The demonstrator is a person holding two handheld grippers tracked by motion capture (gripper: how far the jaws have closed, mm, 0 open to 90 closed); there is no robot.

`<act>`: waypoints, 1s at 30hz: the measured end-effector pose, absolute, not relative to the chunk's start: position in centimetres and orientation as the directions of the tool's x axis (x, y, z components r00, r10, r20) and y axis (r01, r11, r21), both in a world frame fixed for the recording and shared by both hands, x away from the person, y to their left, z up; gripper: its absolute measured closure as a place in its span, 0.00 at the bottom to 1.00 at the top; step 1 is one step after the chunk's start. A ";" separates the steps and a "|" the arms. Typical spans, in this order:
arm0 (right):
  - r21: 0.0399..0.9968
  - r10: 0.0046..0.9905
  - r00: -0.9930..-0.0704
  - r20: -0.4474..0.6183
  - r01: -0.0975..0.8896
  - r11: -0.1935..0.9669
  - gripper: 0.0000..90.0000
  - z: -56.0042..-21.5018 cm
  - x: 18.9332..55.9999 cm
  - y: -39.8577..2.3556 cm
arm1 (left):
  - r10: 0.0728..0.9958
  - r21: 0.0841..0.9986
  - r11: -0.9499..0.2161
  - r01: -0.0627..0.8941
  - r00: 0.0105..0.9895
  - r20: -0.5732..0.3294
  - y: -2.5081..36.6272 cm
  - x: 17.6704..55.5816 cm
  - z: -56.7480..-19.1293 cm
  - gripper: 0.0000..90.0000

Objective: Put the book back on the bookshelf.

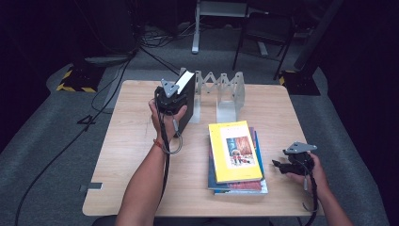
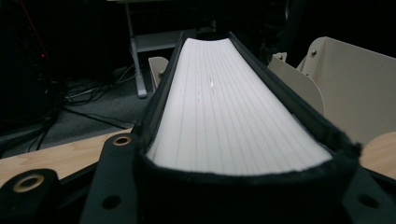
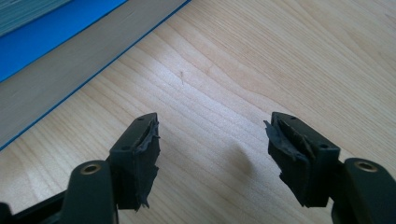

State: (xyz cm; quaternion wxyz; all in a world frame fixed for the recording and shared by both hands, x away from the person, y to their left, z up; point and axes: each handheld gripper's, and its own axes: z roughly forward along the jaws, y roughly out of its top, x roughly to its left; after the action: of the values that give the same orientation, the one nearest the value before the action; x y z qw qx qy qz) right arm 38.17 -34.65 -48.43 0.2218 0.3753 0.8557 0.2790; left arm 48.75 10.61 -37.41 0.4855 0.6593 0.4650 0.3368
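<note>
The left gripper (image 1: 175, 100) is closed on a thick black book (image 1: 186, 96). The book sits between its two jaws, and the jaws press on the covers from both sides. In the left gripper view the white page edges (image 2: 224, 116) run straight away from the jaws, with a dark cover on each side. The gripper holds the book on its edge, up near the far part of the wooden table (image 1: 136, 141). The book's far end is just beside a grey folding book rack (image 1: 221, 92), whose pale plates show to the right of the book in the left gripper view.

The right gripper (image 1: 281, 165) is low near the right edge of the table. Its jaws stand wide apart and nothing is between them. It points toward a stack of books (image 1: 237, 160) lying flat, with a yellow book (image 1: 234, 150) on top. The stack is near this gripper but not touching it, and it is well apart from the black book.
</note>
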 end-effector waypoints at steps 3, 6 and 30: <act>0.643 0.765 -0.621 -0.171 0.518 0.564 0.38 -48.4 38.2 -34.6 | 0.944 0.956 -0.085 0.280 0.329 -0.013 10.3 49.2 -37.4 0.58; 0.640 0.762 -0.624 -0.171 0.518 0.567 0.38 -48.5 38.2 -34.6 | 0.946 0.957 -0.074 0.280 0.322 -0.021 10.1 49.6 -37.4 0.58; 0.630 0.755 -0.633 -0.170 0.520 0.577 0.38 -48.6 38.2 -34.5 | 0.929 0.945 -0.146 0.294 0.369 0.029 10.7 48.8 -37.8 0.52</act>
State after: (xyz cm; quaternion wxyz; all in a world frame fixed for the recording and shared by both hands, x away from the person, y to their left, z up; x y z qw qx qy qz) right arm 38.22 -34.48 -48.61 0.2160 0.3701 0.8613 0.2730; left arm 48.83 10.70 -37.82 0.4733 0.6786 0.4505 0.3356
